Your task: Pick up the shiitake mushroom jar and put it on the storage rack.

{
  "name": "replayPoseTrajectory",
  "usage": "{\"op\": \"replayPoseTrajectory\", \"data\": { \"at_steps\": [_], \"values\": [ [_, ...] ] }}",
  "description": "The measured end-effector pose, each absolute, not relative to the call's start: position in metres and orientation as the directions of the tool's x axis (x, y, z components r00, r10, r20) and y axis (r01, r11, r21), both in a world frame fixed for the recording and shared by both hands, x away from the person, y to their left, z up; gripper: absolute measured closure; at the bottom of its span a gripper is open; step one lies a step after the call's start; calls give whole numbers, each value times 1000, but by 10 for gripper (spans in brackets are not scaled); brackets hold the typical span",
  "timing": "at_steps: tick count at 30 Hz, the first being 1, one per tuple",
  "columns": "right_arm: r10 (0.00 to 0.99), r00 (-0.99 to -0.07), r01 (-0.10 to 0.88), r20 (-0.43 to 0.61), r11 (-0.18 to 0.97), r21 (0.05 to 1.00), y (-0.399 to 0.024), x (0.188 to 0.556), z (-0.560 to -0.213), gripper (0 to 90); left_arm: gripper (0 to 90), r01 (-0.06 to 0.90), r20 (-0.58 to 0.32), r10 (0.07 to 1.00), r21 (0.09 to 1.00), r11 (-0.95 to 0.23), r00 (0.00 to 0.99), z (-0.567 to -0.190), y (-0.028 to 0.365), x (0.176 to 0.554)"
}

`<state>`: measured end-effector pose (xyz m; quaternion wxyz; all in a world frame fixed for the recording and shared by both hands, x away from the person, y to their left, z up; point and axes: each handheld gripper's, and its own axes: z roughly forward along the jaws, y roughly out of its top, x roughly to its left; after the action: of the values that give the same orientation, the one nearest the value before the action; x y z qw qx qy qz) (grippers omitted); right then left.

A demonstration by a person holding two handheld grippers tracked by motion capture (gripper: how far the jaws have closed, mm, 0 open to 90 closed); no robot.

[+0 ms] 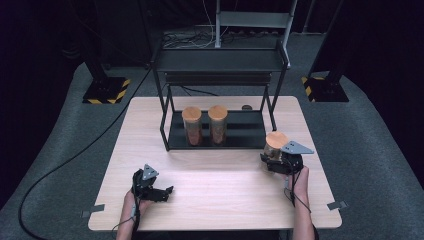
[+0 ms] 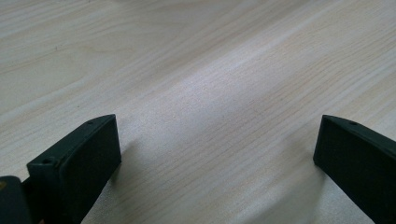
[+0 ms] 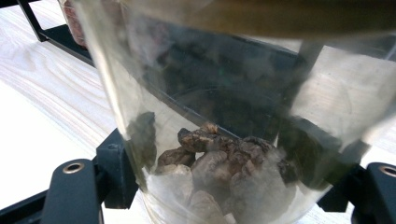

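A clear glass jar (image 1: pixel 274 146) with a wooden lid and brown dried pieces in its bottom sits between the jaws of my right gripper (image 1: pixel 272 159), which is shut on it just off the right front corner of the black shelf rack (image 1: pixel 252 142). Up close the jar (image 3: pixel 224 140) is seen between the two black fingers (image 3: pixel 74 186). Two more lidded jars (image 1: pixel 192 126) (image 1: pixel 218 125) stand on the rack's lower tray. My left gripper (image 1: pixel 167 191) rests low near the table's front left, open, with bare wood between its fingers (image 2: pixel 79 163).
The wooden table (image 1: pixel 215 200) has tape marks at both front corners. The rack has an upper shelf (image 1: pixel 220 59) overhanging the tray. A small dark round object (image 1: pixel 246 107) lies behind the rack. A black cable (image 1: pixel 75 155) runs across the floor at left.
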<state>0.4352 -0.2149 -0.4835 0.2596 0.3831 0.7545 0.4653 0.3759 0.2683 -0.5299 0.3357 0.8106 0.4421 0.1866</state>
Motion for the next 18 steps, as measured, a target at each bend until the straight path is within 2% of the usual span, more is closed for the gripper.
{"op": "replayPoseTrajectory", "data": {
  "at_steps": [18],
  "values": [
    [815,-579,340,-35,281,898,-207,438,-483,248,1,591,6,842,709,-384,540,-530,268,376]
  ]
}}
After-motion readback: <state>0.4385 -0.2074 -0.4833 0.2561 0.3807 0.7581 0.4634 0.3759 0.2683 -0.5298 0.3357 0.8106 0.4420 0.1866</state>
